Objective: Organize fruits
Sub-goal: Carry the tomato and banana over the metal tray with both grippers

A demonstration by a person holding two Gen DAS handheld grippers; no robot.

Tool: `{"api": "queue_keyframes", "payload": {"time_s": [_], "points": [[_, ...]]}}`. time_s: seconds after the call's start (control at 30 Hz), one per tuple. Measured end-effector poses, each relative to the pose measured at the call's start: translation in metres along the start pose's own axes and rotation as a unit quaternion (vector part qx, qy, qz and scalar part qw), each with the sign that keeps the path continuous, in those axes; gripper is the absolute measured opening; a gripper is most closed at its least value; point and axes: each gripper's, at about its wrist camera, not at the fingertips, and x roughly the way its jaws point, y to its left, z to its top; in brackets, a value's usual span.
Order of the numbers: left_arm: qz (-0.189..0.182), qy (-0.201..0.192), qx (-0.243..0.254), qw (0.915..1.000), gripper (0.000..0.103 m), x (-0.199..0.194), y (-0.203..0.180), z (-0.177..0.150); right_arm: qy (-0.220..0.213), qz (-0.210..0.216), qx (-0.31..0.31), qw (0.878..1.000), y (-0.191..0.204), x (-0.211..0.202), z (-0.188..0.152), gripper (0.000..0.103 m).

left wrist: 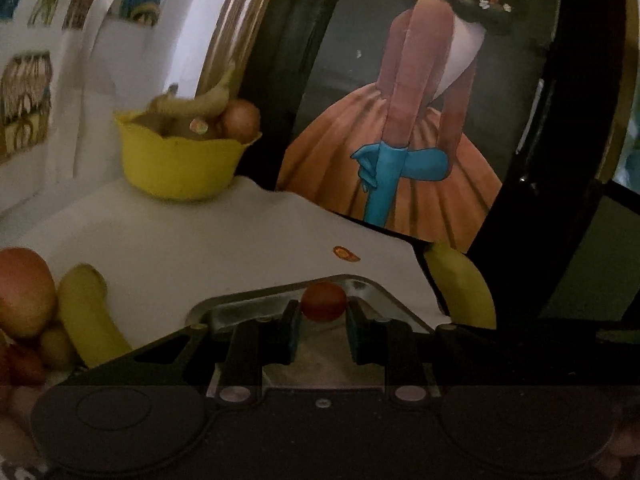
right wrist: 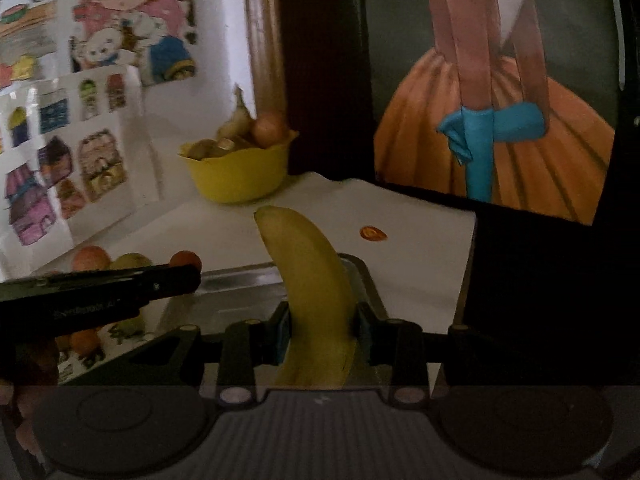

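Yellow plastic bowl with a wavy rim point(left wrist: 178, 168) sits at the back of the white tabletop point(left wrist: 208, 240), against the wall, well apart from both grippers; it holds 1 round orange-brown fruit point(left wrist: 241, 118), 1 dull curved banana point(left wrist: 196, 106), plus brownish pieces I can't count. Left gripper point(left wrist: 323, 326): jaws narrow, blue pads pinching 1 small round red fruit point(left wrist: 323, 302) at the fingertips, above the far rim of a shiny metal tray point(left wrist: 256, 300). Right gripper point(right wrist: 322, 330): jaws set medium-wide, clamped on 1 yellow banana point(right wrist: 310, 280) around its lower half, tip pointing up and toward the bowl, above the same tray. Loose fruit at the left edge of the left wrist view: 1 large orange-red apple-like fruit point(left wrist: 24, 292), 1 more yellow banana point(left wrist: 90, 316) leaning beside it, 1 small yellowish fruit point(left wrist: 56, 346), and some reddish ones too dark to count. 1 small orange sticker-like mark point(left wrist: 346, 254) on the tabletop between tray and bowl. Behind: 1 large painting of a figure in an orange skirt with blue gloves point(left wrist: 400, 152), several children's drawings on the white wall point(right wrist: 80, 120).
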Motion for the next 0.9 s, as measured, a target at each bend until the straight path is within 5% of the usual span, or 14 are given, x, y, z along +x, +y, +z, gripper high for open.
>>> {"api": "queue_keyframes", "payload": {"time_s": [0.53, 0.9], "points": [[0.044, 0.058, -0.002, 0.9974, 0.026, 0.037, 0.017, -0.006, 0.05, -0.01, 0.007, 0.999, 0.002, 0.047, 0.009, 0.038], [0.04, 0.085, 0.002, 0.9956, 0.025, 0.045, 0.019, -0.008, 0.069, -0.027, 0.001, 0.997, 0.008, 0.061, 0.011, 0.039]]}}
